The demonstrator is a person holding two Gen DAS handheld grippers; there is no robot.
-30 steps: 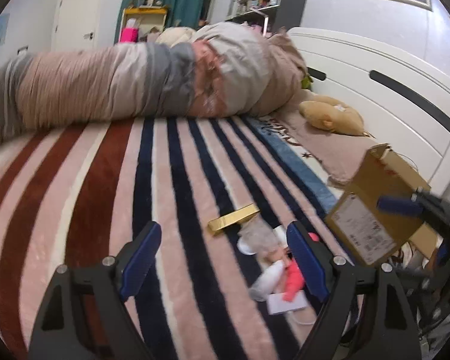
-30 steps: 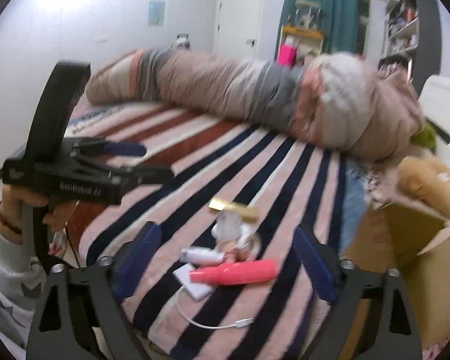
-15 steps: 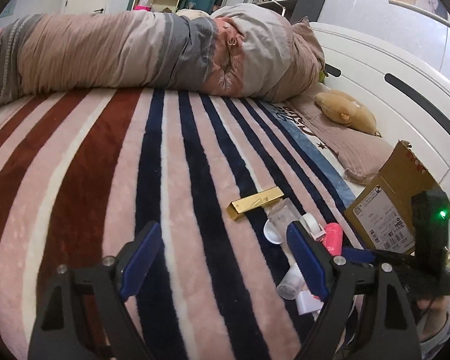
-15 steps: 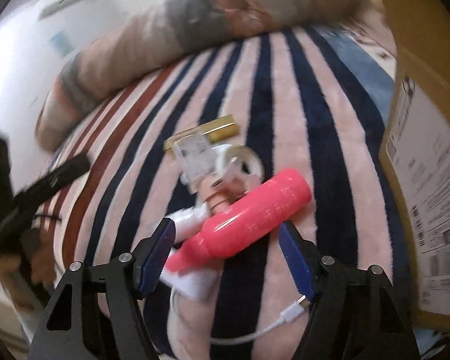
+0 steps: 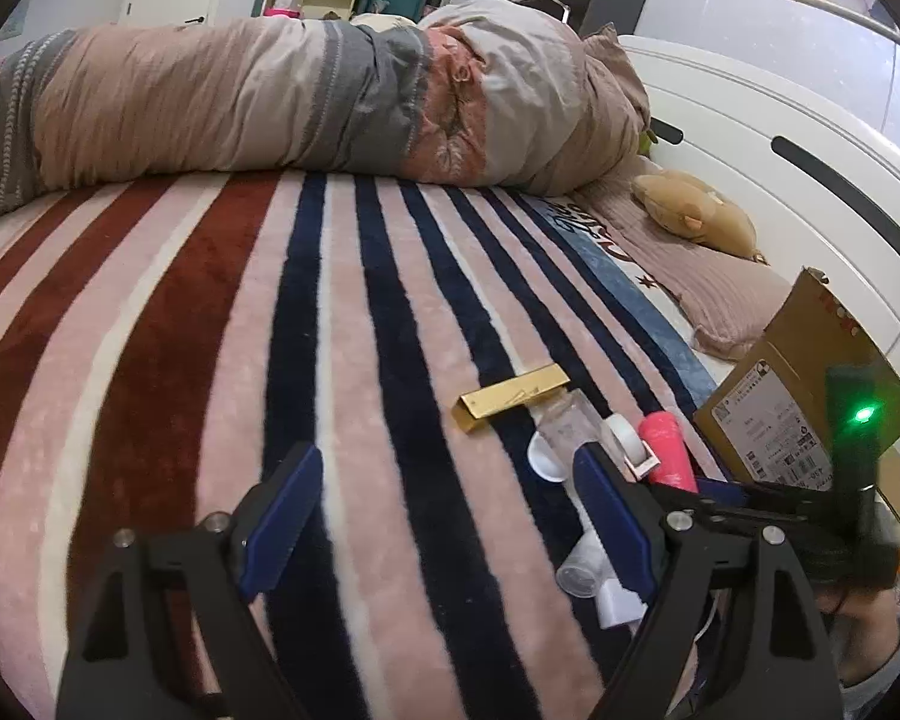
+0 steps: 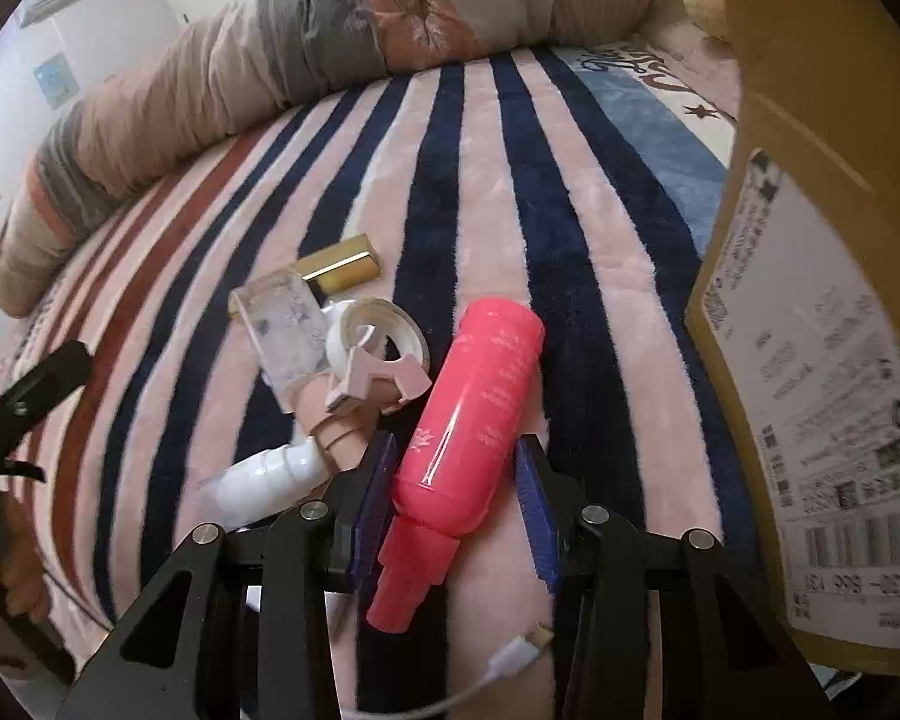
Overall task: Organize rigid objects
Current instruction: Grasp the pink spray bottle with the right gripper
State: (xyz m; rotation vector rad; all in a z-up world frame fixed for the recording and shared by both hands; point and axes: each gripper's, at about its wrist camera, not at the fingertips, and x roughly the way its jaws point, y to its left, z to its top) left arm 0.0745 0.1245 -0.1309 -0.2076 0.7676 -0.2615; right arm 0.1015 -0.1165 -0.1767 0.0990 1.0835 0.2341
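A pink bottle (image 6: 480, 408) lies on the striped blanket (image 6: 480, 138) among a pile of small items: a gold box (image 6: 342, 267), a clear plastic block (image 6: 288, 324), a tape roll (image 6: 378, 330) and a white bottle (image 6: 264, 480). My right gripper (image 6: 456, 474) is open, with its jaws on either side of the pink bottle's lower end. My left gripper (image 5: 444, 510) is open and empty above the blanket, left of the pile. The pink bottle (image 5: 666, 450) and the gold box (image 5: 510, 399) also show in the left wrist view.
A cardboard box (image 6: 810, 300) with a shipping label stands right of the pile; it also shows in the left wrist view (image 5: 798, 396). A white cable (image 6: 510, 660) lies at the near edge. A rolled duvet (image 5: 270, 102) and a plush toy (image 5: 696, 216) lie farther back.
My right gripper has moved down and in, so that the pink bottle now sits between its narrowed jaws. My left gripper has drifted slightly and stays open.
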